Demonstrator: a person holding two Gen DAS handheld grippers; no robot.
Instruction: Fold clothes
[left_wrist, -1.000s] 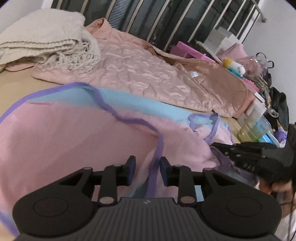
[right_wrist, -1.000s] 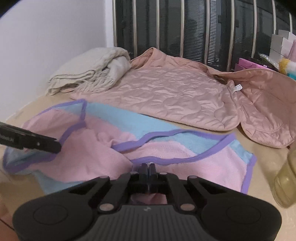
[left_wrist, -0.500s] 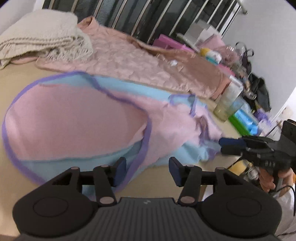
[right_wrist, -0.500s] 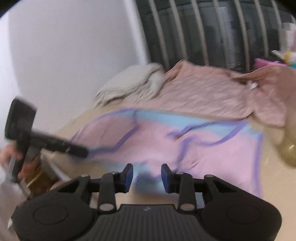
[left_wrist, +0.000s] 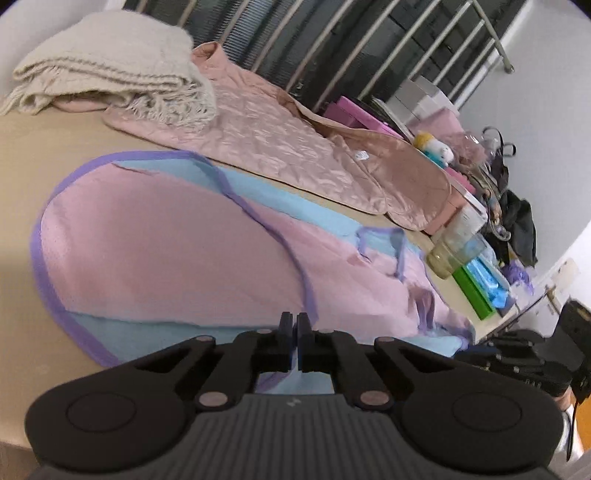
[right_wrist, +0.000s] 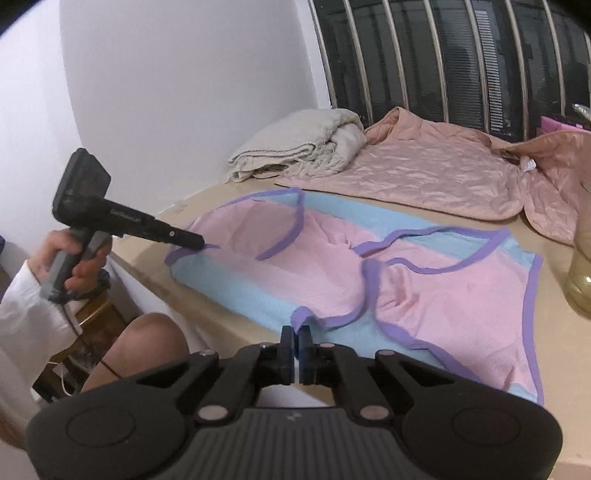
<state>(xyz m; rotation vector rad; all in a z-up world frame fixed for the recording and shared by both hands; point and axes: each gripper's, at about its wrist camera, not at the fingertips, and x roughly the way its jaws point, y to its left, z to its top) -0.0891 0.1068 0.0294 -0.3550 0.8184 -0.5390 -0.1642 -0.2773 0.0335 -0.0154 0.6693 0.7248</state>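
A pink and light-blue garment (left_wrist: 166, 258) (right_wrist: 443, 295) with purple trim lies spread on the beige table (left_wrist: 22, 158). My left gripper (left_wrist: 294, 325) hovers over its near edge. Its jaws are closing and stand almost together, with no cloth showing between them. In the right wrist view the left gripper (right_wrist: 201, 242) sits at the garment's left corner, held by a hand (right_wrist: 74, 266). My right gripper (right_wrist: 295, 338) is shut and empty just in front of the purple hem (right_wrist: 332, 321). It appears dark at the table's right edge, right gripper (left_wrist: 460, 356).
A quilted pink jacket (left_wrist: 295, 147) (right_wrist: 424, 173) and a folded cream blanket (left_wrist: 103, 70) (right_wrist: 303, 144) lie at the back by a railing. A glass jar (left_wrist: 454, 247) (right_wrist: 583, 280) stands to the right, with boxes and bags beyond. A person's knee (right_wrist: 147, 343) is below the table edge.
Both grippers opened, let go of the cloth and drew back toward the table's near edge. Their jaws have come together again. The garment now lies flatter.
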